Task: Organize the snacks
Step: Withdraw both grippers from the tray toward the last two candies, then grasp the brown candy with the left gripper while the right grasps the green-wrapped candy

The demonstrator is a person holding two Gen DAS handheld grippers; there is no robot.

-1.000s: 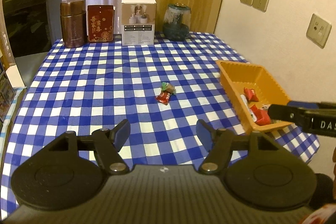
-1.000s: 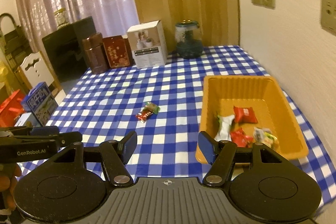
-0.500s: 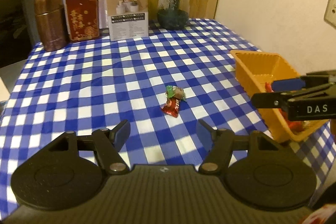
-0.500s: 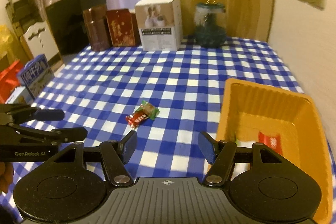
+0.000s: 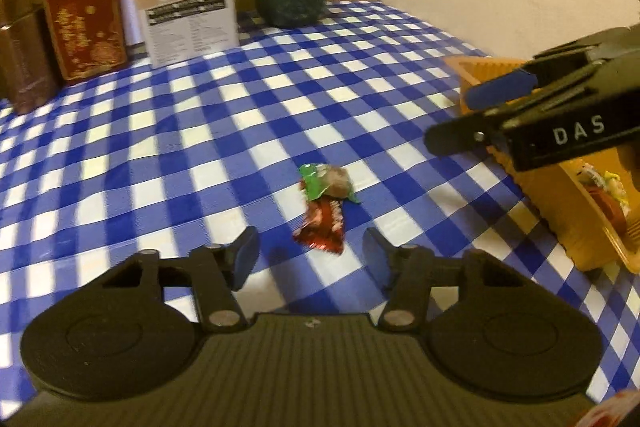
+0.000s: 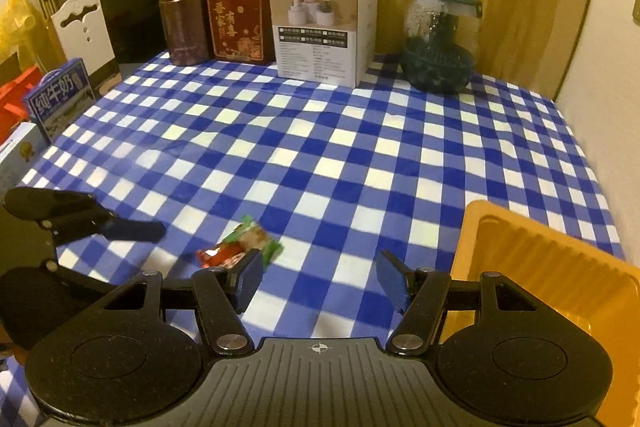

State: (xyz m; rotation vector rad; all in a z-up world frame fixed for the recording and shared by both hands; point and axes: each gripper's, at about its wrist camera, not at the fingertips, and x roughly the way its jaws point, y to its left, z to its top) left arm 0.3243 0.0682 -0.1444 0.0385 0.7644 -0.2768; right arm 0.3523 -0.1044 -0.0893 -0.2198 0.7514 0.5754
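Lying on the blue-and-white checked cloth of the tabletop (image 5: 200, 131) are two small crinkled snack wrappers, touching end to end: a glossy red foil packet (image 5: 325, 225) and a green-edged packet (image 5: 326, 181) with a brownish lump showing through. The left gripper (image 5: 310, 255) hangs just short of the red packet, its flat blue-padded jaws closing, nothing pressed between them and the foil's near tip lying in line with the gap. The right gripper (image 6: 320, 281) has its jaws apart and empty over bare cloth; in its own view the two wrappers sit just past its left finger, and the ribbed orange plastic tray (image 6: 540, 267) stands close on its right. In the left wrist view that tray holds several wrapped snacks (image 5: 608, 199), red and yellowish, against its ridged wall. Along the far edge stand a rounded brown tin (image 6: 185, 15), a dark red carton with gold print (image 6: 236, 23), a white cardboard box (image 6: 324, 27) with a matte printed face, and a squat, domed glass jar (image 6: 440, 43) with dark contents.
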